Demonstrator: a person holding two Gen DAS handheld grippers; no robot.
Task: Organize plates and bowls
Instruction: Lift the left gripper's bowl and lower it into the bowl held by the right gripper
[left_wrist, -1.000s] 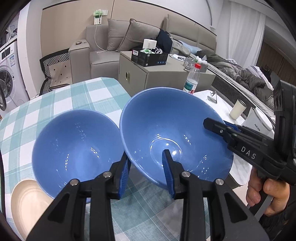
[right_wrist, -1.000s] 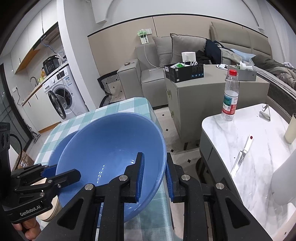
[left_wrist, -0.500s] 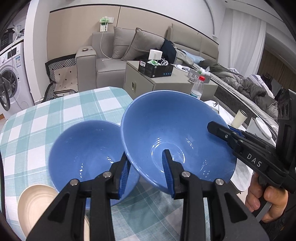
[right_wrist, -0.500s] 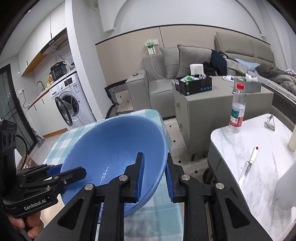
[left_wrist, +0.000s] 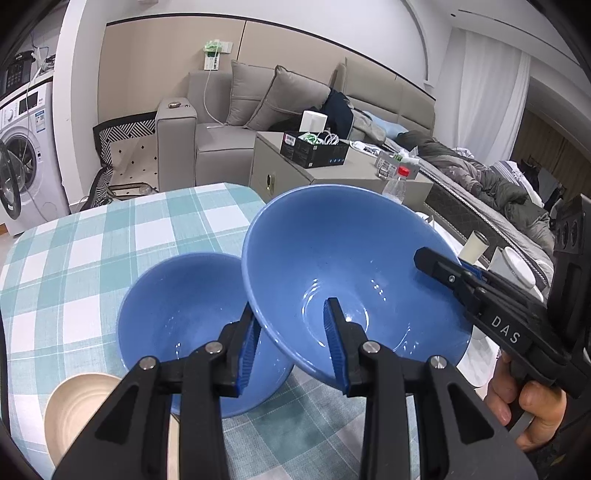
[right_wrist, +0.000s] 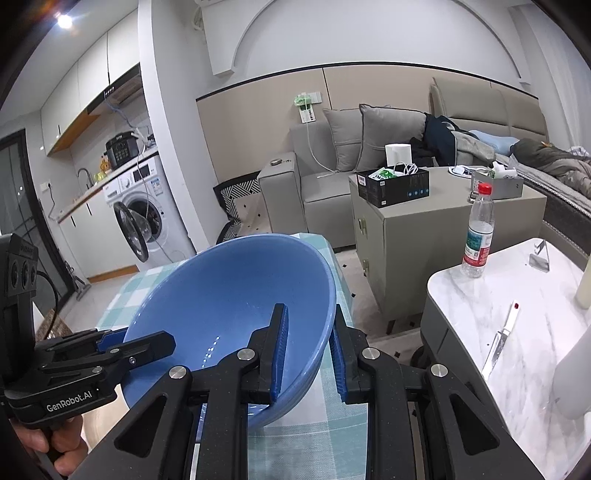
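Both views evenly lit, bright, cool white indoor light. One ceiling lamp (right_wrist: 64, 21) flares at upper left of right wrist view. Small specular highlights inside the lifted blue bowl (left_wrist: 354, 280); soft shadow under the second bowl (left_wrist: 184, 314) on the worktop (left_wrist: 74, 258). Strong fisheye bending, black vignette in corners. Focus sharp centrally; far bedding (left_wrist: 480, 177) slightly soft, possibly lens edge smear. No motion blur.

The lifted bowl (left_wrist: 354, 273) hangs over the table's (left_wrist: 88, 243) right edge; a second bowl (left_wrist: 184, 314) sits left of it, a plate (left_wrist: 77, 413) at the near-left corner.
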